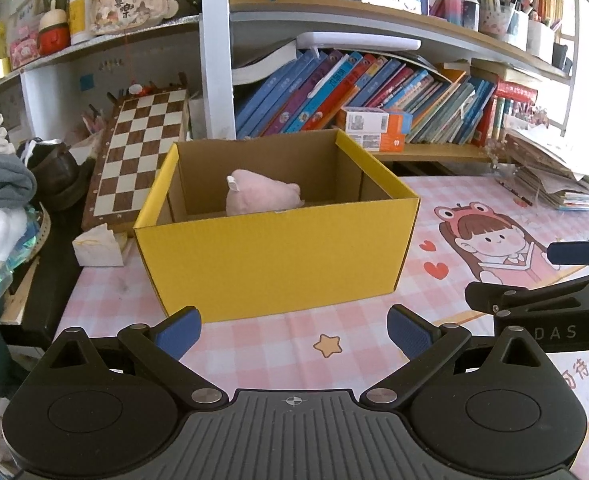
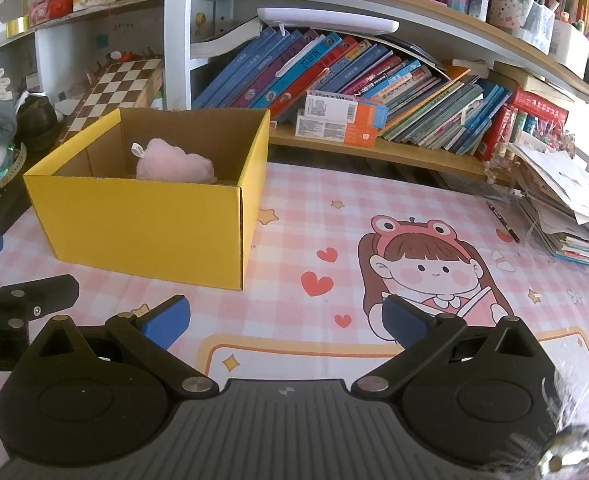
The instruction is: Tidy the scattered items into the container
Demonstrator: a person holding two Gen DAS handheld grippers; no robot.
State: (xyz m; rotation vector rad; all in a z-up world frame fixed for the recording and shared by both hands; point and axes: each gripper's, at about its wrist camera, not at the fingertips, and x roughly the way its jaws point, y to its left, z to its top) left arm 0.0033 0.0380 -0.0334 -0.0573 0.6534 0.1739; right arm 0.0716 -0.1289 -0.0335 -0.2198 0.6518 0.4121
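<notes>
surroundings: a chessboard [image 1: 140, 152] leans against the shelf unit behind and to the left of the yellow box [image 1: 270, 256]; a torn white tissue pack [image 1: 96, 246] lies just beside the box's left wall; dark shoes [image 1: 52, 170] and folded cloth [image 1: 0, 186] sit further left, off the mat.
shelf: a row of leaning books [image 2: 334, 76] fills the low shelf behind the box, with two stacked orange-and-white cartons [image 2: 340, 120] in front of them.
right side: a sagging stack of papers and booklets [image 2: 566, 208] rests at the far right of the pink checked mat [image 2: 334, 216], with a pencil [image 2: 504, 224] lying near its foot.
in the way: the stretch of mat between both tools and the box lies bare.
box: one, open-topped, standing upright on the mat; its long axis runs left to right in the left wrist view, with a long side facing that camera.
pink plush toy [image 1: 260, 194]: one, lying inside the box toward the back wall, a small white tag at its upper left; which way it faces cannot be told.
left gripper [image 1: 294, 330]: jaws spread wide, holding nothing, low over the mat just in front of the box.
right gripper [image 2: 286, 320]: jaws spread wide, empty, above the cartoon girl print, to the right of the box.
count: two grippers, one box, one plush.
</notes>
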